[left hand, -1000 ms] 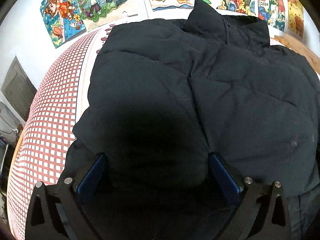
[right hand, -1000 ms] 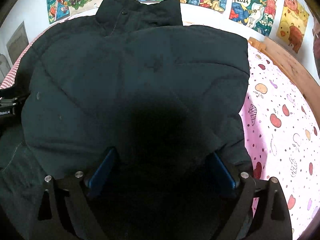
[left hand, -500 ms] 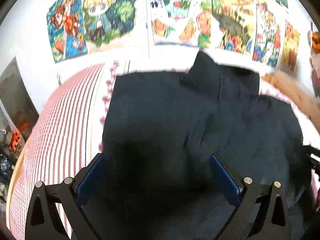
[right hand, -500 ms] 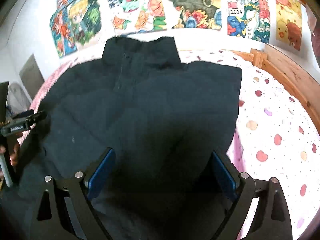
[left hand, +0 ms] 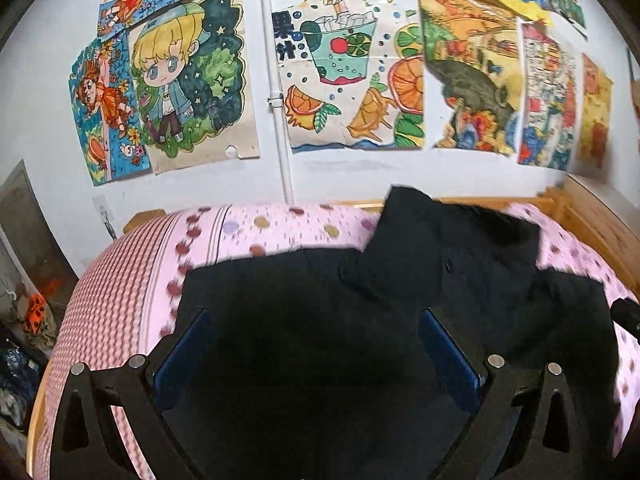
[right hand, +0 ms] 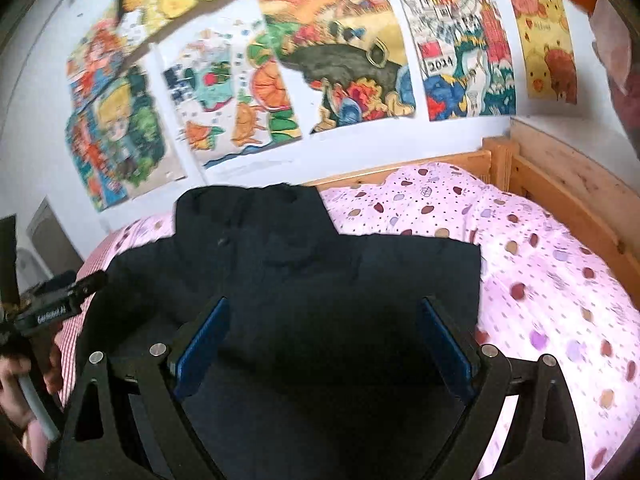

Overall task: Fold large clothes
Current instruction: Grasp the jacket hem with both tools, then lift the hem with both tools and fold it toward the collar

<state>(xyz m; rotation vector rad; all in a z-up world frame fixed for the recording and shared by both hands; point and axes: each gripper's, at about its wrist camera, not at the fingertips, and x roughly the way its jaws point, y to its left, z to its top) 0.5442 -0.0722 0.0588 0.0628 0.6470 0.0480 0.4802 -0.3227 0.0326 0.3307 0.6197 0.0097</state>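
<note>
- My left gripper [left hand: 316,344] had its jaws spread wide, blue pads [left hand: 182,350] on either side, nothing clamped between them
- My right gripper [right hand: 322,336] was likewise wide apart, not holding anything
- The black jacket [right hand: 304,280] lay flat on the bed [right hand: 560,280] directly below and ahead of both grippers, collar [left hand: 424,236] at the far end from me, toward the wall
- From the left gripper the collar sat ahead and to the right; from the right gripper, ahead and to the left
- Can't tell if either gripper's fingertips touched the fabric: too dark under them
- Pink spotted bedding showed to the right of my right gripper; red checked cover [left hand: 108,300] to the left of my left gripper
- My hand [right hand: 18,392] on the left gripper's handle was visible at the left edge of the right view
- Wooden bed frame [right hand: 560,184] beyond the jacket to the right, drawings [left hand: 336,76] on the wall ahead
</note>
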